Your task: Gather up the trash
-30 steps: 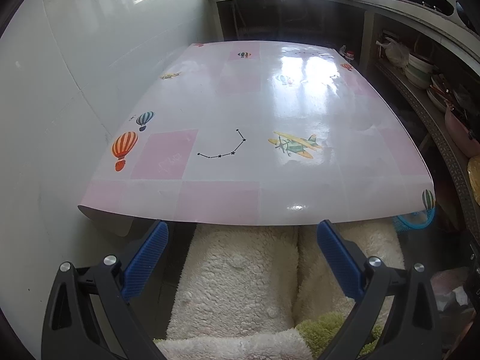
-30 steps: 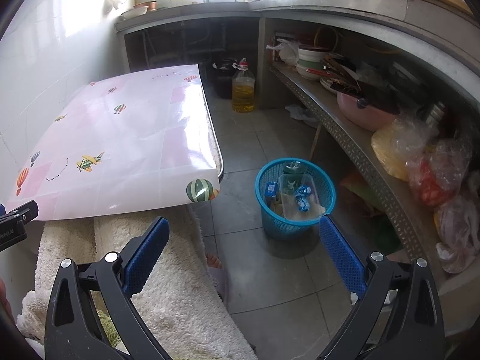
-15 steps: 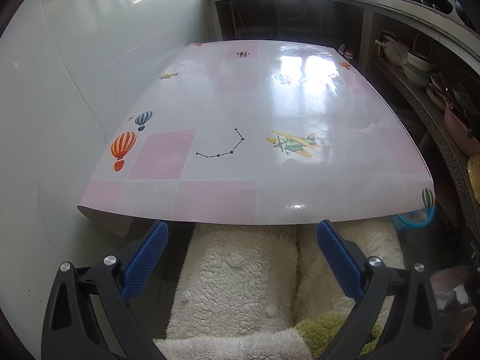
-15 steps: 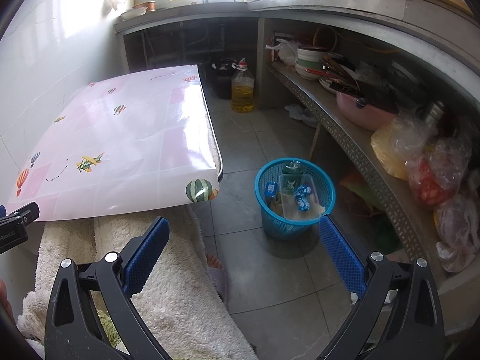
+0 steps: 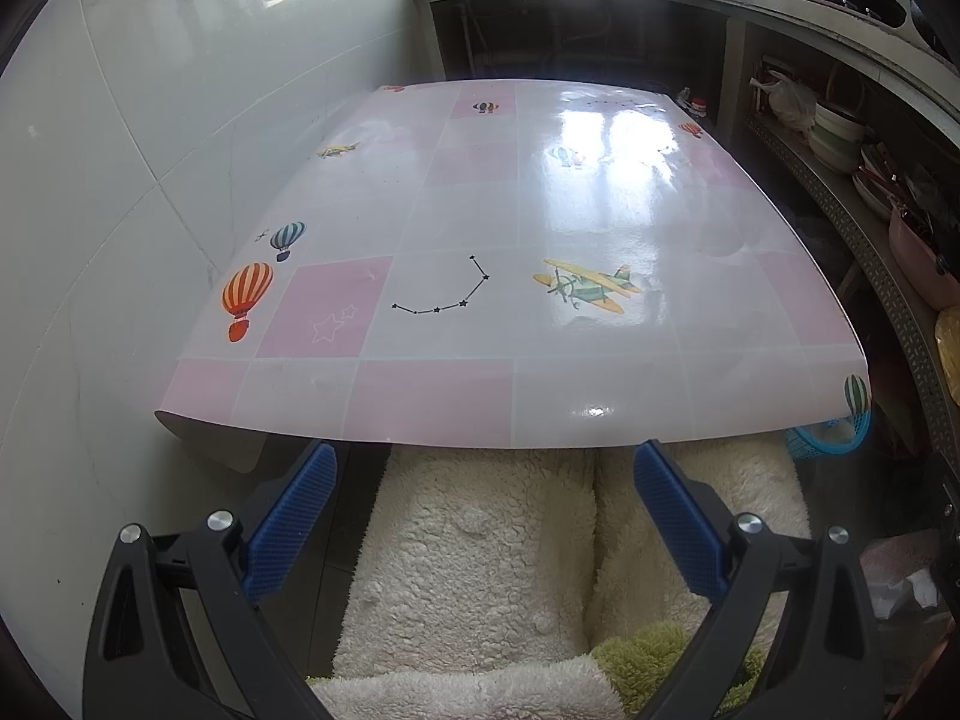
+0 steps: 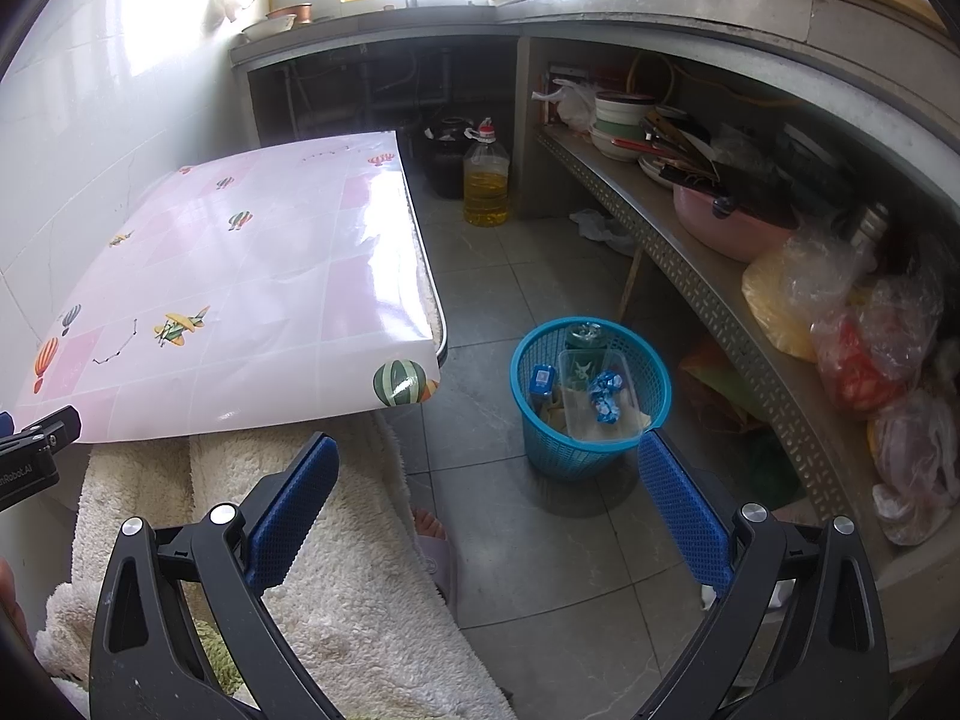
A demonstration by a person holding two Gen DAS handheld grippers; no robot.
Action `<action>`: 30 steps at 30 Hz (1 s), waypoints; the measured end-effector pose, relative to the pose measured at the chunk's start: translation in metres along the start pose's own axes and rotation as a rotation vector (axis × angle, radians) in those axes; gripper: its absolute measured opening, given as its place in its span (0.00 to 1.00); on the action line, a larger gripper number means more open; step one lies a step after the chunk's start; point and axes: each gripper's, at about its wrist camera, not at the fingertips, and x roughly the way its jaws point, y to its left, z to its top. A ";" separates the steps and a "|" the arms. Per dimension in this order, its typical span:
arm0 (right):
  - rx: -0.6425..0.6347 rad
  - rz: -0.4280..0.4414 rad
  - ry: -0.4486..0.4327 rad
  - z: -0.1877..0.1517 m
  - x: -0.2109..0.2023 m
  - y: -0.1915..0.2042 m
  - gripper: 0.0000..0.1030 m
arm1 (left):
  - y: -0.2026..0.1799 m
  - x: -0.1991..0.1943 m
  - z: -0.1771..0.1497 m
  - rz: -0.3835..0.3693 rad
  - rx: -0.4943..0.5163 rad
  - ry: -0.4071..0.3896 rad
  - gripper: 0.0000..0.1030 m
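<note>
The left gripper [image 5: 480, 477] is held low before the near edge of the table [image 5: 480, 396], its jaws spread wide with nothing between them; that pose is judged a resting one, since no trash is seen on the glossy pink tablecloth [image 5: 516, 210]. The cloth's near edge overhangs and curls slightly, just beyond the fingertips, and below it a cream fleece-covered lap [image 5: 480, 546] fills the space, so little room is left for moving downward. The tiled wall [image 5: 90, 180] stands against the table's left side.

Further right, the right gripper [image 6: 486, 468] is likewise held wide apart and empty, pointed toward the floor [image 6: 540, 570]. The blue basket [image 6: 654, 360] is set on the tiles between the table's corner and the perforated shelf [image 6: 720, 306], presumably within easy reach. The trash [image 6: 603, 399], a clear tray and blue wrappers, is seen already inside it. Open floor lies around the basket, though the shelf edge runs close on its right.
</note>
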 end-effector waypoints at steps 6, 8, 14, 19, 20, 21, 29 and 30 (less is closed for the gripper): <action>0.000 0.001 0.000 0.000 0.000 0.000 0.93 | 0.000 0.000 0.000 0.000 0.000 0.000 0.95; -0.001 0.000 -0.001 0.000 0.000 0.000 0.93 | 0.000 0.000 0.000 0.001 0.000 -0.001 0.94; -0.001 0.000 0.000 0.000 0.000 0.000 0.93 | 0.000 0.000 0.000 0.000 0.000 0.001 0.95; -0.001 -0.001 0.000 0.001 0.000 -0.001 0.93 | 0.000 0.000 -0.001 0.000 0.002 0.000 0.95; -0.001 -0.001 0.000 0.001 0.000 -0.001 0.93 | 0.001 0.000 -0.001 0.000 0.003 0.000 0.95; -0.001 0.000 -0.001 0.001 0.000 -0.001 0.93 | 0.001 0.000 -0.001 -0.001 0.003 -0.001 0.95; -0.001 -0.001 -0.001 0.001 -0.001 0.000 0.93 | 0.002 0.001 -0.001 -0.001 0.003 0.000 0.95; -0.001 -0.001 -0.001 0.001 -0.001 -0.001 0.93 | 0.002 0.000 -0.001 0.000 0.003 -0.001 0.94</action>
